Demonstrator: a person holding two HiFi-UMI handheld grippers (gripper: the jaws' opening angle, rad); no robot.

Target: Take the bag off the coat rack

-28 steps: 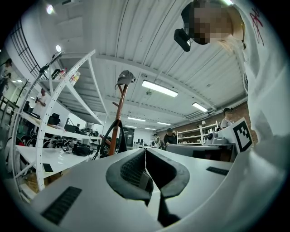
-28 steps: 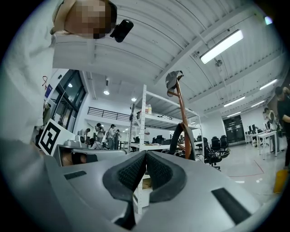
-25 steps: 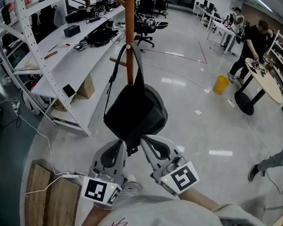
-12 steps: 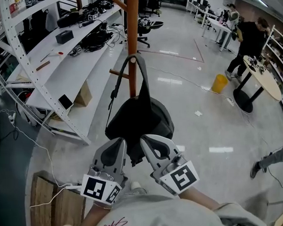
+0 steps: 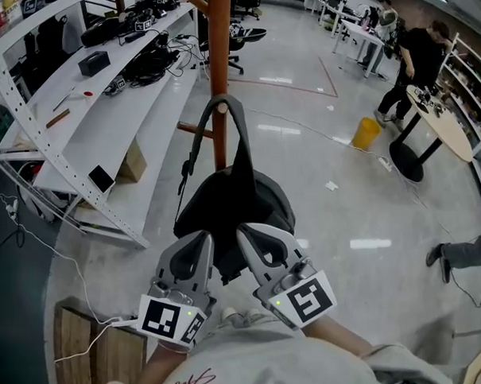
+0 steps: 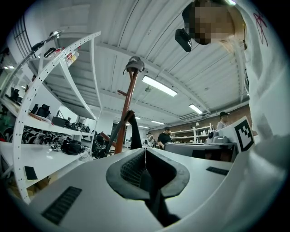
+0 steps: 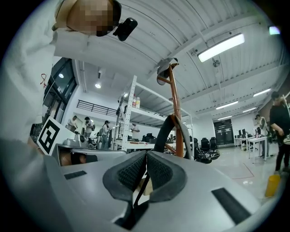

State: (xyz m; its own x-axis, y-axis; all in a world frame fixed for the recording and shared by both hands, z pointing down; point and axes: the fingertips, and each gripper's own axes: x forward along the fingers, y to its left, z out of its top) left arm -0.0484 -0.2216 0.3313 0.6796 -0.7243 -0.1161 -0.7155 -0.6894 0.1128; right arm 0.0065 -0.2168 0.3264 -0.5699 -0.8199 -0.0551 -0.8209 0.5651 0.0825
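Observation:
A black bag (image 5: 233,205) hangs by its strap loop (image 5: 221,104) against the brown pole of the coat rack (image 5: 218,37), just above a short peg (image 5: 194,130). My left gripper (image 5: 205,246) and right gripper (image 5: 244,241) sit side by side under the bag's bottom, their tips hidden by it. The left gripper (image 6: 145,156) is shut with dark bag material between its pads. Shut too, the right gripper (image 7: 146,158) has a thin black strip of the bag pinched in it. Both gripper views look up at the coat rack pole (image 6: 128,102) (image 7: 176,113) and the strap loop (image 7: 168,129).
White shelving (image 5: 101,102) loaded with gear runs along the left. A wooden pallet (image 5: 76,353) with a white cable lies at lower left. A yellow bin (image 5: 364,132), a round table (image 5: 445,134) with people at it and a person's leg (image 5: 460,253) are on the right.
Both grippers have drawn the bag's bottom a short way toward me, staying shut. The strap loop is still round the pole.

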